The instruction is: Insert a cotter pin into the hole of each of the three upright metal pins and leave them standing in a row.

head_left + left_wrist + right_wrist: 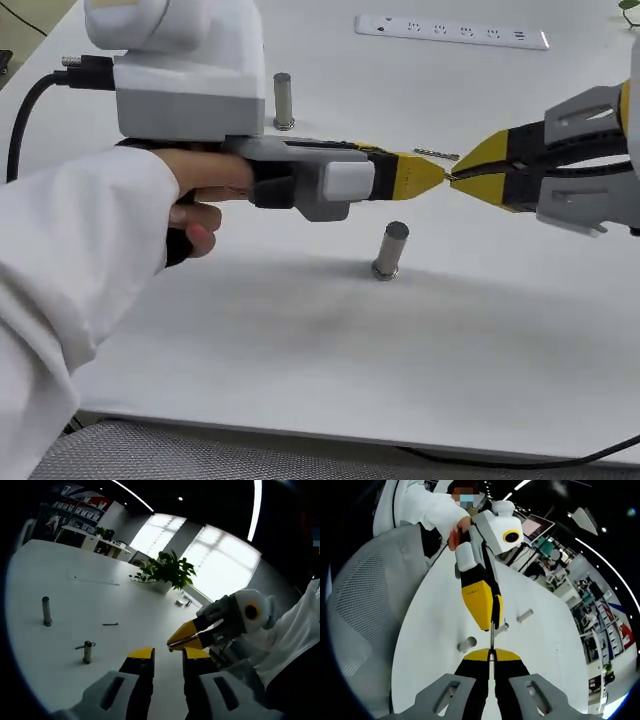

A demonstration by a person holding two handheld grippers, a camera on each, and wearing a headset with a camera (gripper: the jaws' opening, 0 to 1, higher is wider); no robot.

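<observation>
With the right gripper (490, 655) clamped on the cotter pin (491, 637) and the left gripper (169, 653) apart around its other end, the left likely needed to close squarely before any release.

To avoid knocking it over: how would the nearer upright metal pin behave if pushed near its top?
The nearer metal pin stands tall and narrow on a small foot, so it would probably tip. Being round, it may then roll on the smooth table. It looks solid metal, so likely stiff and rather heavy for its size.
</observation>
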